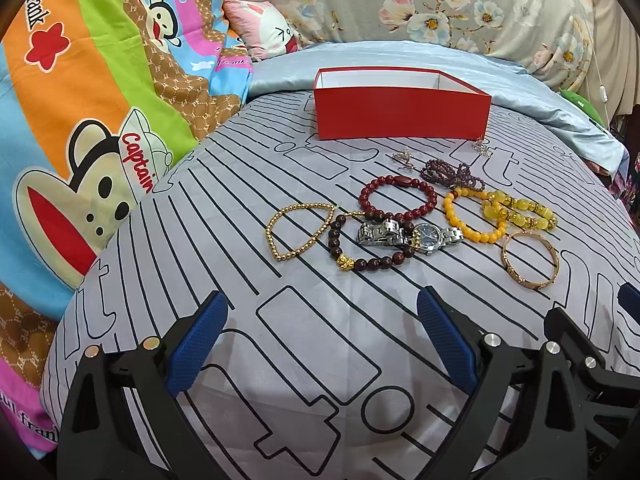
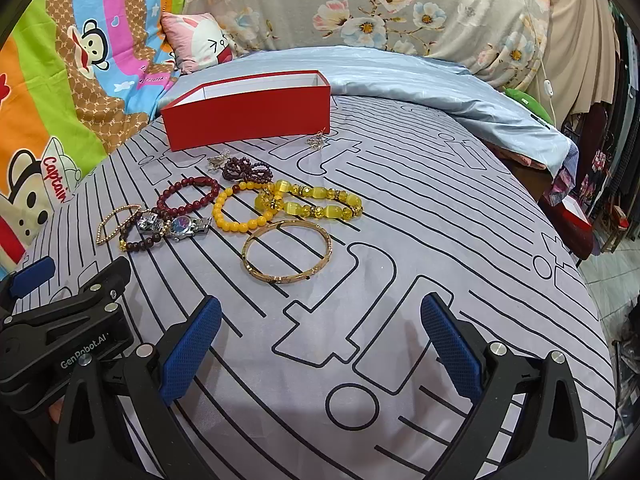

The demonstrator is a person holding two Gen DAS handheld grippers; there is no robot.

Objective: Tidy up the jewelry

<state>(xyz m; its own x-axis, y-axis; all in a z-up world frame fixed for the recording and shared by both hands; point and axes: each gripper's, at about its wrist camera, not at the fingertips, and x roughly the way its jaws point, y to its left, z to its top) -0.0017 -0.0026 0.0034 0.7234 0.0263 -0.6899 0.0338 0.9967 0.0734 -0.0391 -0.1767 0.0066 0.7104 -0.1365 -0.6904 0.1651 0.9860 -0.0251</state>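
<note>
Jewelry lies clustered on the striped bed sheet (image 2: pixel 400 240) in front of the empty red cardboard box (image 1: pixel 400 114): a rigid gold bangle (image 2: pixel 286 252), round glossy bead bracelets, and a steel watch (image 1: pixel 408 234) lying through a dark bead bracelet (image 1: pixel 372 246). Both the left tongs (image 1: pixel 322 344) and right tongs (image 2: pixel 320 348) hover spread apart and empty. Lifting the watch would likely drag that bracelet along, and smooth beads may slip from the ribbed blue pads (image 2: pixel 192 350).
</note>
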